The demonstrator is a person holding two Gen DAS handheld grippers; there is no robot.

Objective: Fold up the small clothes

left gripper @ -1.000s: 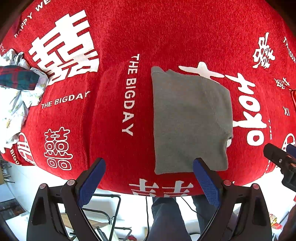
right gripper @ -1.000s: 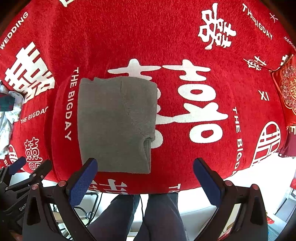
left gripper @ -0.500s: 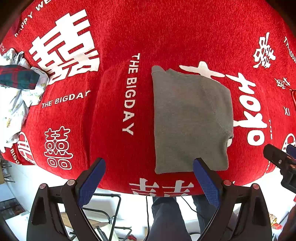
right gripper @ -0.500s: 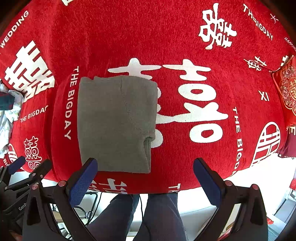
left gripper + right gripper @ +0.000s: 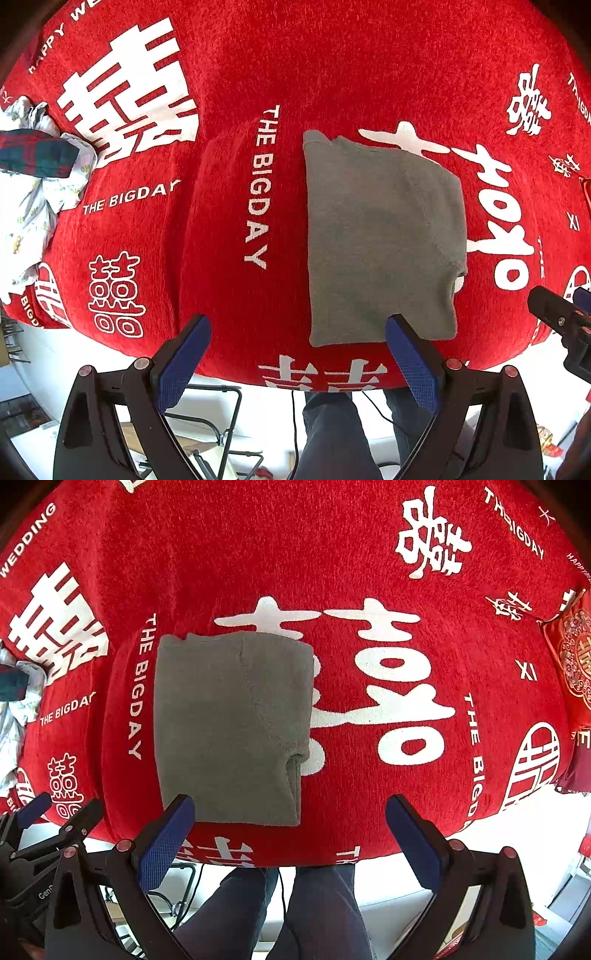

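A grey garment (image 5: 380, 236) lies folded into a flat rectangle on the red printed cloth (image 5: 229, 74), near the table's front edge. In the right wrist view the same grey garment (image 5: 229, 723) shows a small tuck on its right side. My left gripper (image 5: 297, 354) hovers open above the front edge, its right pad over the garment's near edge. My right gripper (image 5: 290, 834) is also open, with its left pad over the garment's near left corner. Neither holds anything.
A heap of white patterned clothes with a dark plaid piece (image 5: 33, 155) lies at the far left. A red embroidered cushion (image 5: 572, 661) sits at the right. A person's legs (image 5: 273, 908) stand below the front edge.
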